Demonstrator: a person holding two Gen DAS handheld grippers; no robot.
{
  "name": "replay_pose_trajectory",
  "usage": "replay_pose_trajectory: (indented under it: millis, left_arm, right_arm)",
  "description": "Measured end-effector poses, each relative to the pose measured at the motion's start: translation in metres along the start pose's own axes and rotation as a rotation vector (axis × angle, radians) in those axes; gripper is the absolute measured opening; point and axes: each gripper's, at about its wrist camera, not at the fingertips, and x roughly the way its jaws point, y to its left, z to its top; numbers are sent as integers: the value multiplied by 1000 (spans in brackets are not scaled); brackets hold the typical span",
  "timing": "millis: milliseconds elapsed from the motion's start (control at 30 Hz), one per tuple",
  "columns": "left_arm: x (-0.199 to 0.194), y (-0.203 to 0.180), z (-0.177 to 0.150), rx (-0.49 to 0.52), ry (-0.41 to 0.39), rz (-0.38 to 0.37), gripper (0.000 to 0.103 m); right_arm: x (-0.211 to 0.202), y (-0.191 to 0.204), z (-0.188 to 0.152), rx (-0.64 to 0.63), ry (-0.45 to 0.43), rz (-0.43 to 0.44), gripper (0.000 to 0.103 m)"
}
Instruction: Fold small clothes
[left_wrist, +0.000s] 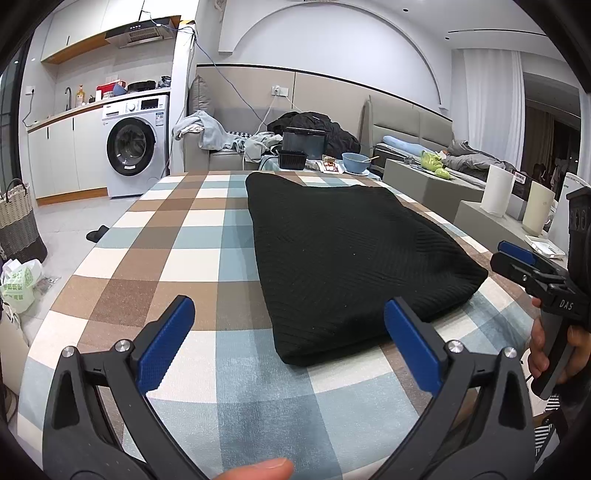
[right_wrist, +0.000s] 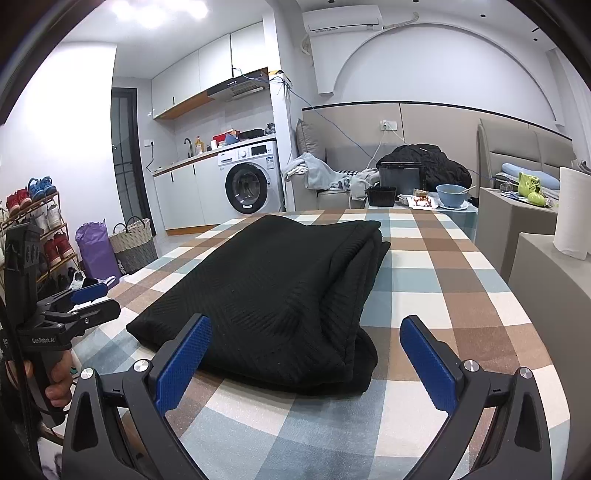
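the black knit garment (right_wrist: 266, 295) lies folded on the checked table (right_wrist: 461, 295); left gripper (left_wrist: 288, 339) and right gripper (right_wrist: 306, 354) hover spread wide, empty. i'd pinch both near corners evenly before folding again.

my fingers (left_wrist: 168, 343) wear blue pads of rough, stippled rubber on matt black plastic, with shiny metal screws; the black garment (left_wrist: 347, 254) is matt ribbed knit cloth; the counter (left_wrist: 177, 236) carries a checked, softly textured woven cloth.
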Motion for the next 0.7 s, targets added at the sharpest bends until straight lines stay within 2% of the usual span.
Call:
replay_pose_trajectory:
  millis: [700]
  left_arm:
    - [1, 2, 2, 1, -3, -6, 102]
  right_arm:
    - [1, 4, -2, -31, 5, -1, 103]
